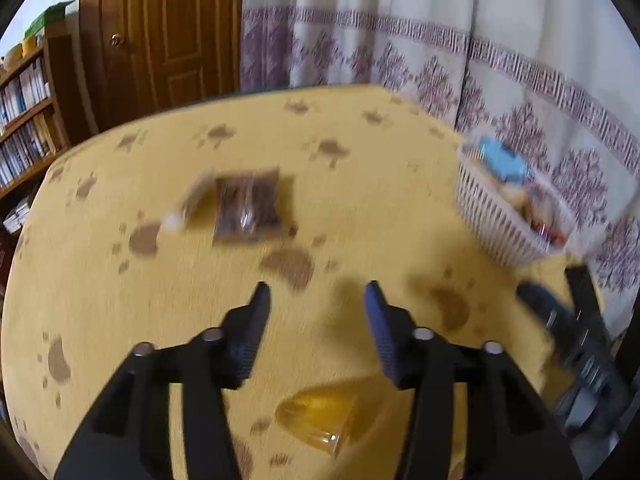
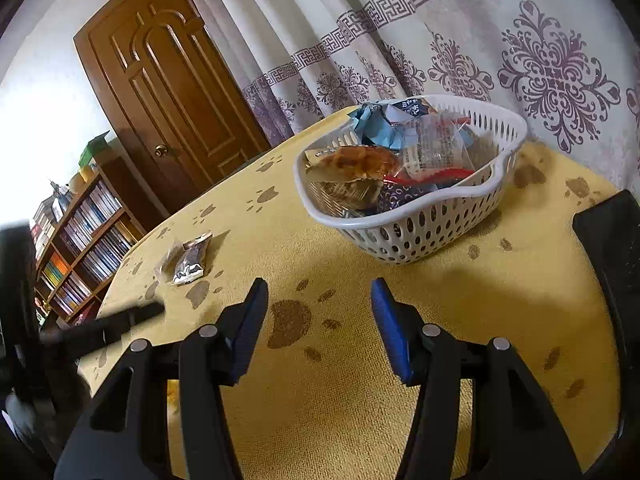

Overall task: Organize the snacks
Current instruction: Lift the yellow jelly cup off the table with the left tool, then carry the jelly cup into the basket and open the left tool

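A white slotted basket (image 2: pixel 420 232) (image 1: pixel 492 220) holds several wrapped snacks, among them a blue packet (image 2: pixel 376 124) and a brown pastry (image 2: pixel 352 164). A brown snack packet (image 1: pixel 246 206) (image 2: pixel 190 260) lies on the yellow paw-print tablecloth (image 1: pixel 360 208), with a smaller clear packet (image 1: pixel 190 200) (image 2: pixel 168 258) touching its left side. A yellow clear wrapper (image 1: pixel 320 420) lies under my left gripper (image 1: pixel 316 296), which is open and empty. My right gripper (image 2: pixel 318 292) is open and empty, short of the basket. It also shows blurred in the left wrist view (image 1: pixel 560 320).
A patterned curtain (image 2: pixel 480 40) hangs behind the table. A wooden door (image 2: pixel 172 92) and a bookshelf (image 2: pixel 80 240) stand to the left. The left gripper shows as a dark blurred shape in the right wrist view (image 2: pixel 100 328).
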The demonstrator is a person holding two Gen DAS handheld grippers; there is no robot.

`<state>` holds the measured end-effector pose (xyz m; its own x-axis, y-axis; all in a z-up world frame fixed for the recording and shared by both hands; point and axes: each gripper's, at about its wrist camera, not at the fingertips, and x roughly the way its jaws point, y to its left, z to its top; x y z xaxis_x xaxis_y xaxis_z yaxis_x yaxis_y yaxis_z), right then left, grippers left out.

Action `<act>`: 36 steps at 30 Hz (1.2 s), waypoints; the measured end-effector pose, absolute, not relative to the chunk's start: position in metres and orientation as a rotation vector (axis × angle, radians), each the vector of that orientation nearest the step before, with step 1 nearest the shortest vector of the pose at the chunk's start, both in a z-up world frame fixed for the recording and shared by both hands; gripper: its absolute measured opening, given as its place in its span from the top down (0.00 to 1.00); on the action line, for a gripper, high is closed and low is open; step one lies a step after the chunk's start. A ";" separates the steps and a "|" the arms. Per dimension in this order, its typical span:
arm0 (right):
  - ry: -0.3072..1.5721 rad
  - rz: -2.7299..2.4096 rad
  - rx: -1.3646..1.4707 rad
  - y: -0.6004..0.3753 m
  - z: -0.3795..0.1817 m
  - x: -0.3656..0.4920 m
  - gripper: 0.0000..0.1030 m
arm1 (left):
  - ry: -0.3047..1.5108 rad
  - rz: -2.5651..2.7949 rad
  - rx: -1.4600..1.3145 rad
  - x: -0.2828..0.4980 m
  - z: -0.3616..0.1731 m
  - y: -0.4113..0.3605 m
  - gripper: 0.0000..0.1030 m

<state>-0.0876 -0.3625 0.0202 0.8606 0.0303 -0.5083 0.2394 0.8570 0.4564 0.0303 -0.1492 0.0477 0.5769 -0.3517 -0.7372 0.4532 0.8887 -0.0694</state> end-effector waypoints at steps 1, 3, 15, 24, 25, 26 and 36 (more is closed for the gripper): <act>0.528 -0.115 0.539 -0.363 0.020 -0.088 0.46 | 0.851 -0.470 0.136 0.026 0.042 -0.145 0.44; 0.527 -0.114 0.538 -0.363 0.020 -0.087 0.46 | 0.892 -0.460 0.128 0.013 0.029 -0.132 0.41; 0.522 -0.125 0.531 -0.361 0.020 -0.088 0.46 | 0.897 -0.396 0.116 -0.024 0.011 -0.105 0.35; 0.521 -0.128 0.530 -0.362 0.020 -0.088 0.46 | 0.874 -0.371 0.168 -0.032 0.005 -0.113 0.56; 0.520 -0.128 0.530 -0.362 0.020 -0.088 0.46 | 0.873 -0.371 0.173 -0.033 0.005 -0.114 0.56; 0.519 -0.128 0.531 -0.362 0.020 -0.089 0.46 | 0.869 -0.371 0.178 -0.033 0.005 -0.115 0.56; 0.511 -0.130 0.538 -0.364 0.021 -0.090 0.46 | 0.795 -0.419 0.188 -0.025 0.035 -0.136 0.56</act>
<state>-0.0904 -0.3639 0.0213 0.8677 0.0133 -0.4969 0.2487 0.8539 0.4572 -0.0249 -0.1364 0.0352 0.6239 -0.2934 -0.7243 0.4324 0.9017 0.0071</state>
